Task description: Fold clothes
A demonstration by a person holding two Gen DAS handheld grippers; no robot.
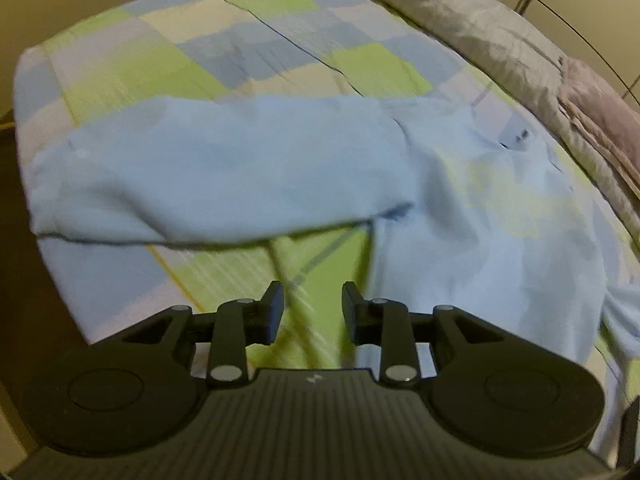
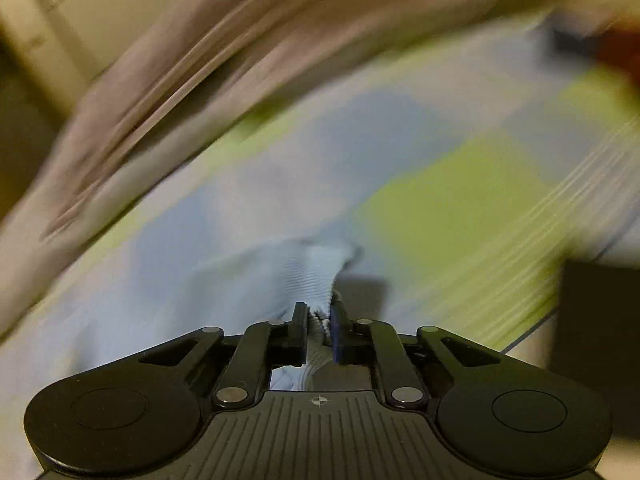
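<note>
while right gripper [image 2: 319,314] pinches the blue garment's [image 1: 240,168] ribbed cuff [image 2: 316,276] and left gripper [image 1: 313,304] gapes empty, carry cuff across slowly, keeping fabric flat.

bed [image 1: 132,76] with checked cover, green, blue and pale squares. light blue garment [image 1: 248,176] lies spread across it, one part folded over. crumpled grey bedding [image 1: 460,20] along far edge; pinkish cloth [image 1: 600,120] beside it.

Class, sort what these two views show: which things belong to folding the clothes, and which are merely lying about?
Belongs to the job:
light blue garment
left gripper
right gripper

Lying about:
checked bedcover
grey quilt
pinkish cloth
</note>
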